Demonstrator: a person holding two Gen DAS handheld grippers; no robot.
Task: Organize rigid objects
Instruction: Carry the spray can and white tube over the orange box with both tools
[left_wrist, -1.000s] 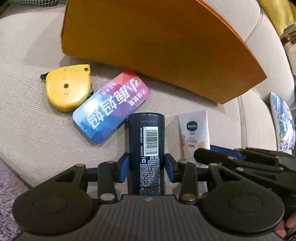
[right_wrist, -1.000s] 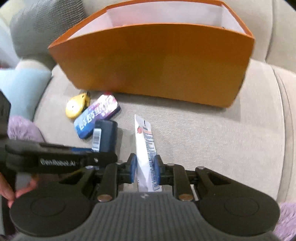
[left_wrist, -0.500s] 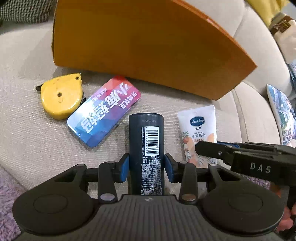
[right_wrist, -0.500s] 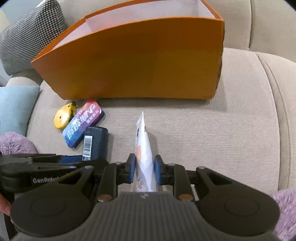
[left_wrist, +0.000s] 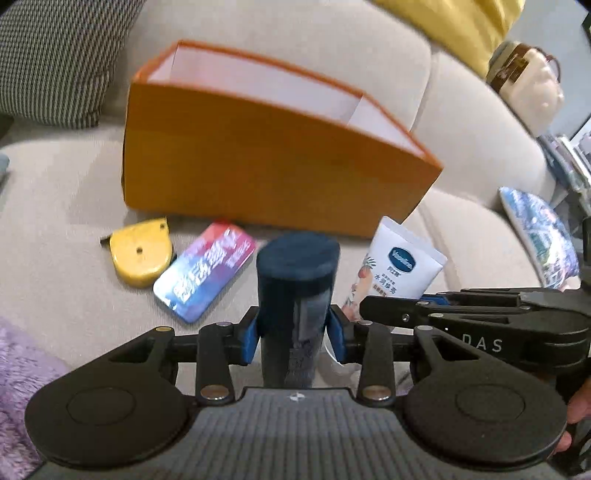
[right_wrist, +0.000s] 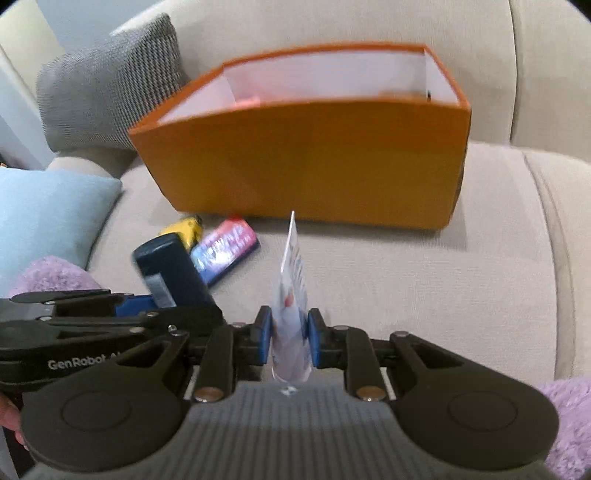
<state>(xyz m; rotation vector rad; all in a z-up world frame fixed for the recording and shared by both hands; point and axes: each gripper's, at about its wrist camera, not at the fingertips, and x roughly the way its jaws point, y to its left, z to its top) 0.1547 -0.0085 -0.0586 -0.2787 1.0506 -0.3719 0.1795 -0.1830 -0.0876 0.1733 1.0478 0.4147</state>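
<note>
Left gripper (left_wrist: 293, 328) clenched on dark bottle (left_wrist: 295, 280), right gripper (right_wrist: 289, 334) pinching lotion tube (right_wrist: 291, 291); could collide over orange box (right_wrist: 306, 162).

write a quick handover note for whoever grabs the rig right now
Left gripper: shut on the dark can, lifted off the sofa.
Right gripper: shut on the Vaseline tube, also raised.
Orange box sits behind on the sofa; its contents are unclear.
Yellow tape measure and blue-red tin lie in front of the box.
Left: drop can and tube in, then likely those two.
</note>
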